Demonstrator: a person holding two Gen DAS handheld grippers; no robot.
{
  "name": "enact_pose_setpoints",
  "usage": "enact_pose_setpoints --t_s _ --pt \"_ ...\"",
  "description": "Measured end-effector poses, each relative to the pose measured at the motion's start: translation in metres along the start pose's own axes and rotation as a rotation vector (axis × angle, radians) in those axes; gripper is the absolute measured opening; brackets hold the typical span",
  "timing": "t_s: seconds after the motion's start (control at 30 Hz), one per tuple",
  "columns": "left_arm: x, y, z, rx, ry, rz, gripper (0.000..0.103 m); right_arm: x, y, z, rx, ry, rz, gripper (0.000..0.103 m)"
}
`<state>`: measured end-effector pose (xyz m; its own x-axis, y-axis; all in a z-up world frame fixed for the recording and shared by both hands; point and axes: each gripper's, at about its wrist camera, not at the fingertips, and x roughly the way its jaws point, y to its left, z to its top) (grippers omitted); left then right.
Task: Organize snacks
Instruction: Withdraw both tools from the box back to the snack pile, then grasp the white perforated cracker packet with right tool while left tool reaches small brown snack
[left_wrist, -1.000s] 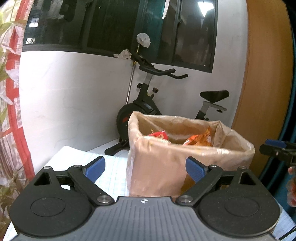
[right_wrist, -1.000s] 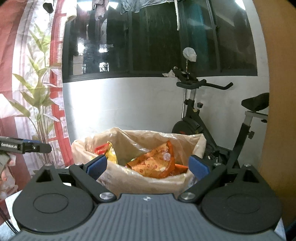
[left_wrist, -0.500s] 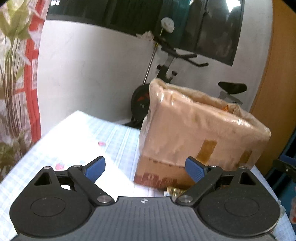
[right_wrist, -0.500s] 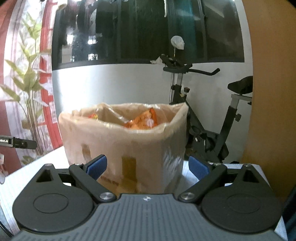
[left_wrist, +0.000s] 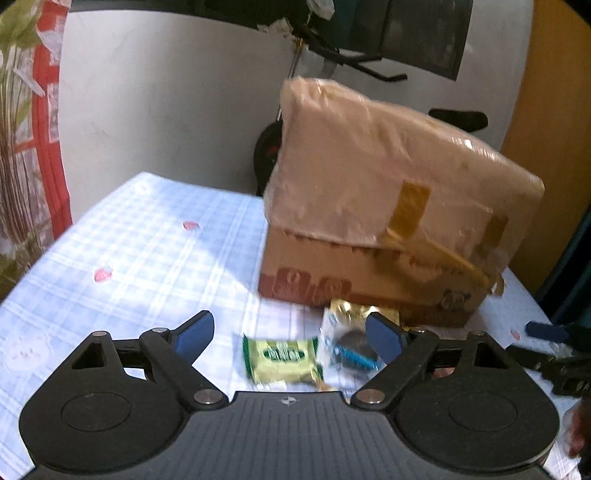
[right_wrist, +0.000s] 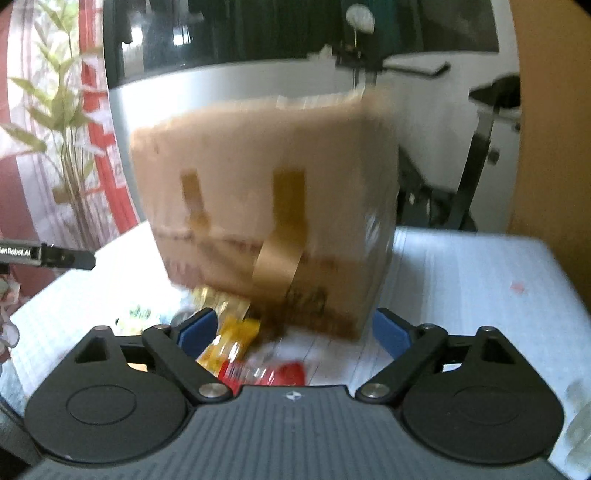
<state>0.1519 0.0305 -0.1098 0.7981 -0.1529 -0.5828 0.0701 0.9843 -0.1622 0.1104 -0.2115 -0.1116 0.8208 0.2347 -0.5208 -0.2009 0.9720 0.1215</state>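
Note:
A cardboard box (left_wrist: 388, 206) lined with a plastic bag stands on the checked tablecloth (left_wrist: 147, 251). In front of it lie a green snack packet (left_wrist: 282, 358), a clear packet with a dark biscuit (left_wrist: 347, 350) and a gold wrapper (left_wrist: 351, 308). My left gripper (left_wrist: 288, 334) hovers just above the green and clear packets, jaws wide and closing, pads touching nothing. In the right wrist view the box (right_wrist: 266, 206) is blurred; a yellow packet (right_wrist: 229, 341) and a red packet (right_wrist: 280, 373) lie below my right gripper (right_wrist: 293, 330), whose jaws are wide and closing on nothing.
An exercise bike (right_wrist: 476, 155) stands behind the table by the white wall. A plant (right_wrist: 62, 140) and a red patterned curtain are at the left. A wooden panel (left_wrist: 554, 110) rises on the right. The other gripper's tip shows at each view's edge.
Both grippers have sunk from above the box rim to just over the table. The snacks inside the box have dropped out of sight, and the packets in front of the box have come into view.

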Motion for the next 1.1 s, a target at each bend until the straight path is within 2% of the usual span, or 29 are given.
enact_pose_setpoints --t_s 0.2,0.4,0.53,0.67,0.73,0.8,0.87,1.1 --pt "0.006 -0.007 -0.012 0.014 0.042 -0.013 0.089 0.018 0.018 -0.017 -0.008 0.108 0.025 0.086" --pt "0.007 -0.008 -0.019 0.013 0.059 -0.015 0.086 0.026 0.034 -0.027 0.021 0.18 0.07 0.085" --pt "0.008 -0.01 -0.024 0.015 0.078 -0.025 0.083 0.032 0.045 -0.037 -0.011 0.235 0.05 0.085" --pt "0.009 -0.011 -0.026 0.02 0.085 -0.037 0.082 0.035 0.051 -0.043 -0.057 0.265 0.029 0.071" --pt "0.01 -0.011 -0.027 0.019 0.083 -0.039 0.082 0.035 0.049 -0.044 -0.073 0.264 0.034 0.066" --pt "0.011 -0.01 -0.027 0.014 0.087 -0.04 0.082 0.037 0.045 -0.045 -0.099 0.266 0.019 0.055" --pt "0.016 -0.009 -0.027 0.009 0.099 -0.036 0.081 0.04 0.04 -0.042 -0.117 0.258 0.004 0.051" --pt "0.021 -0.008 -0.028 -0.005 0.102 -0.023 0.078 0.052 0.016 -0.04 -0.099 0.176 -0.022 0.049"
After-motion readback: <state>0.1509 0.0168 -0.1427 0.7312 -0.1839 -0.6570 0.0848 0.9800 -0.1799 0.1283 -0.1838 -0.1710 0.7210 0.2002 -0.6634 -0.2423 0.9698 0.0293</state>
